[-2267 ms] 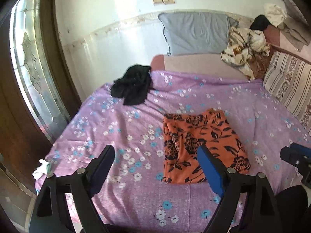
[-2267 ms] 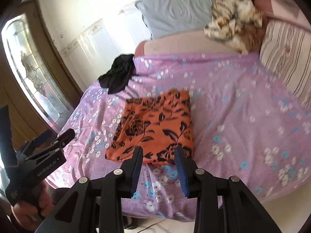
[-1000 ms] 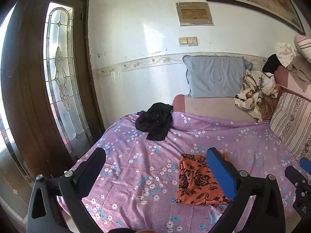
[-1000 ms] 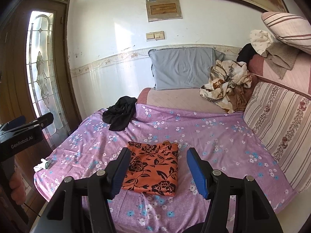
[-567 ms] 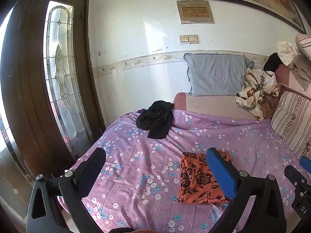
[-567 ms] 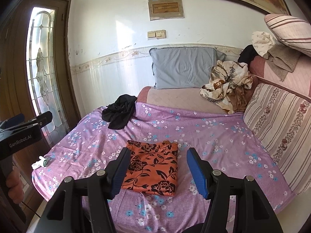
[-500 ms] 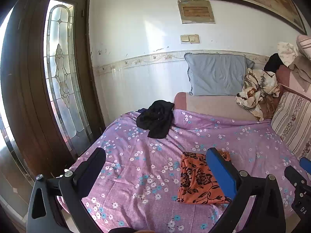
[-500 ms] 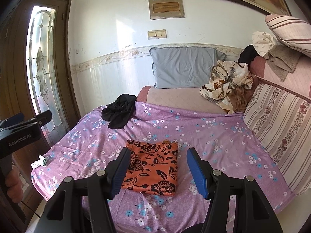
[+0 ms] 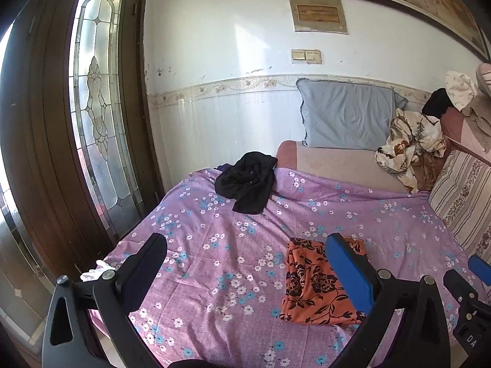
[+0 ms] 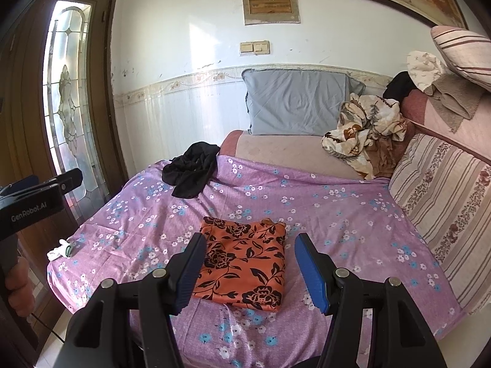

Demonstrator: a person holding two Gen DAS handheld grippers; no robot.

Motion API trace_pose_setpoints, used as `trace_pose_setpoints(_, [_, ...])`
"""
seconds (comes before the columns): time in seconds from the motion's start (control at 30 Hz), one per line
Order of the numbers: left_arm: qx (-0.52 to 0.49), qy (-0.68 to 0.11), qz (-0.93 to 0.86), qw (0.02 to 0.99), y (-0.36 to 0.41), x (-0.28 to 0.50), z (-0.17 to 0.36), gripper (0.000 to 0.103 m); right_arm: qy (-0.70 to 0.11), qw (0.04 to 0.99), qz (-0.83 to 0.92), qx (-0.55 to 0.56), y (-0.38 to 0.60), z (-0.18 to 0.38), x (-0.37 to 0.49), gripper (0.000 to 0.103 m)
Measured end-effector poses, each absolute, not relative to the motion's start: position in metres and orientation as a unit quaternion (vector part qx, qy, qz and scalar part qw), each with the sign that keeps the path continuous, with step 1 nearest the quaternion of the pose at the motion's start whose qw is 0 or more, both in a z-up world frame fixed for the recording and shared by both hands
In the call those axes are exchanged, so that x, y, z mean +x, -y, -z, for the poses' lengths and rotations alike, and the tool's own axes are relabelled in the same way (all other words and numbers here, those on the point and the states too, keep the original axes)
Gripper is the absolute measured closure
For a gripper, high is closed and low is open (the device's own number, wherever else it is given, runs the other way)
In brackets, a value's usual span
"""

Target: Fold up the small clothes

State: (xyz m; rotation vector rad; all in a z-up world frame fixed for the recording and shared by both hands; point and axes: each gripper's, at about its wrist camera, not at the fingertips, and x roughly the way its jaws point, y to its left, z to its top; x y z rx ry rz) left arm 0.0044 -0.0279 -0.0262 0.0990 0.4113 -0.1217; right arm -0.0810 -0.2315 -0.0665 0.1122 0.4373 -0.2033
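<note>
A folded orange cloth with black flowers (image 10: 245,263) lies flat on the purple flowered bedsheet (image 10: 337,214), near the front edge; it also shows in the left wrist view (image 9: 313,288). A crumpled black garment (image 10: 190,174) lies at the sheet's far left corner, also in the left wrist view (image 9: 245,181). My left gripper (image 9: 245,260) is open and empty, held back from the bed. My right gripper (image 10: 250,263) is open and empty, in front of the orange cloth and apart from it.
A grey pillow (image 10: 297,101) leans on the wall. A crumpled cream floral cloth (image 10: 365,128) and striped cushions (image 10: 445,190) lie at the right. A glass-panelled wooden door (image 9: 92,122) stands left. A small white item (image 10: 59,250) lies at the bed's left corner.
Both grippers have drawn back and tilted up from the bed, so the orange cloth looks smaller and the wall shows. In the last half second almost nothing moved.
</note>
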Motion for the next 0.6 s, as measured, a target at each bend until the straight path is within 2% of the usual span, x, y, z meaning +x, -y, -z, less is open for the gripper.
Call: trace_pose_setpoints(0.6, [0.043, -0.233, 0.047, 0.97, 0.025, 0.055, 0.045, 0.0, -0.228, 0.969, 0.085, 0.051, 0.226, 0.071, -0.028, 0.039])
